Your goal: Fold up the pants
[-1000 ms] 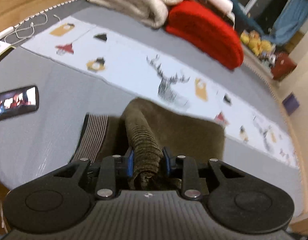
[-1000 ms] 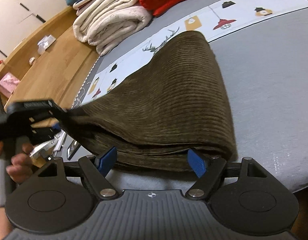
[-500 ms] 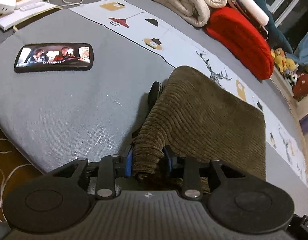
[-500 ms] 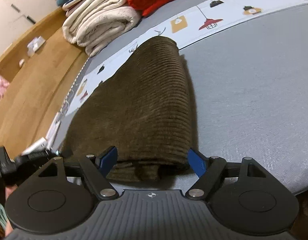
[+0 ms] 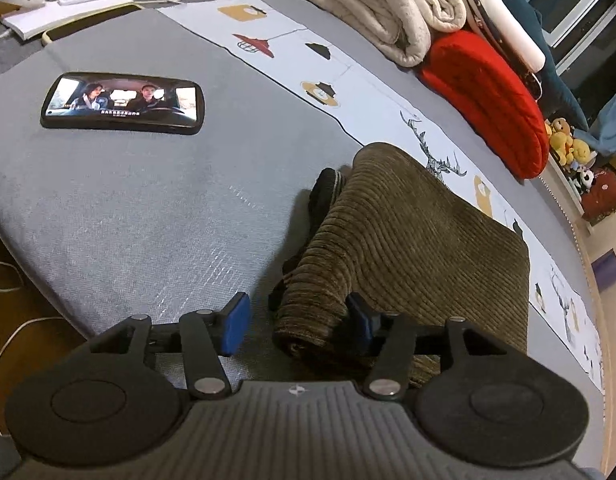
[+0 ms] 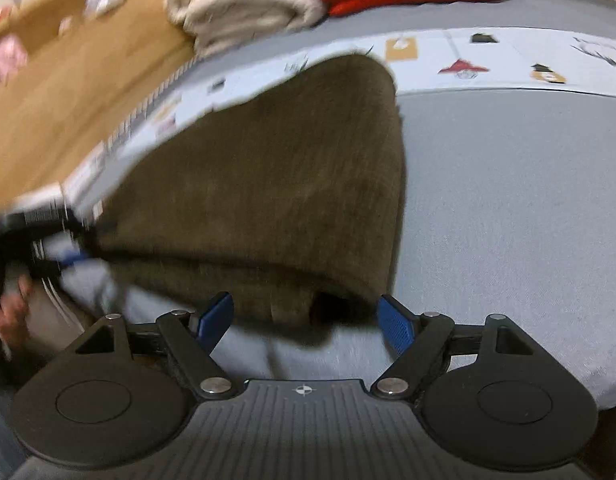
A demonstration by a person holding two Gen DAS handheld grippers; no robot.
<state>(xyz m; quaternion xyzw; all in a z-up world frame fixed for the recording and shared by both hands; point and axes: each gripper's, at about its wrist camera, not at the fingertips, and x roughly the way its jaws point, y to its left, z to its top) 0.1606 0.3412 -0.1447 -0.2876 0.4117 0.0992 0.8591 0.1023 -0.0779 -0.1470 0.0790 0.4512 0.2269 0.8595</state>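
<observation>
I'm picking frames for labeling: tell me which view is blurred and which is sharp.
Left wrist view: sharp, corduroy ribs on the pants and the phone screen read clearly, with fisheye bending. Right wrist view: motion-smeared, the pants lose their ribs and the blankets streak.

Dim warm indoor light; right wrist view motion-blurred (fisheye-bent edges).

Nothing really readable here: the phone [image 5: 123, 103] shows a video with a subtitle line, probably Chinese, too small to read.
</observation>
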